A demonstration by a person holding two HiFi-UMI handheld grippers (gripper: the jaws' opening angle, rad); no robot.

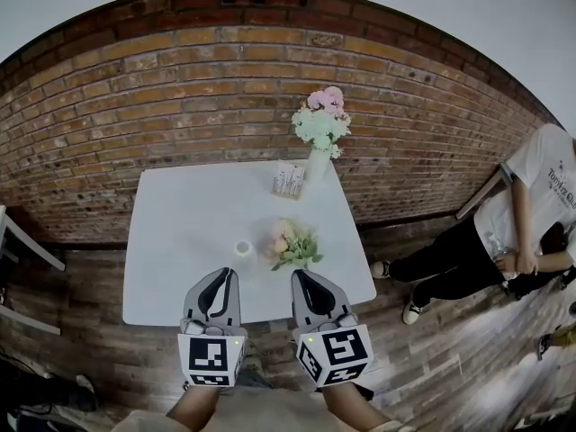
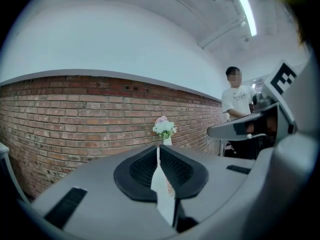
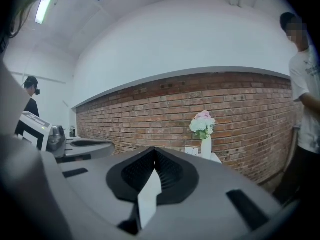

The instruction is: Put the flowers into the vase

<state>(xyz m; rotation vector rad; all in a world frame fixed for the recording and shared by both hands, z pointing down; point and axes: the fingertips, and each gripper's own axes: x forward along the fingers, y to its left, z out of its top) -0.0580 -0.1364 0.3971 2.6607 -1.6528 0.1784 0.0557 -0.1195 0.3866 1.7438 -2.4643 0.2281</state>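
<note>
Two closed grippers faced a white table with flowers.

The left gripper (image 1: pixel 227 275) pointed at the table (image 1: pixel 175 228), its jaws together with nothing between them. The right gripper (image 1: pixel 302 279) beside it was the same, jaws pressed together and empty. On the table ahead of them lay a small white ring (image 1: pixel 243 248), and just right of it a loose bunch of flowers (image 1: pixel 290 245) on its side, near the front edge. At the far edge stood a small box (image 1: pixel 288 181) and, just right of it, a white vase (image 1: pixel 317 166) upright and already holding a bouquet (image 1: pixel 321 120), against the wall (image 1: pixel 180 88). A person (image 1: pixel 531 214) stood well to the right.
</note>
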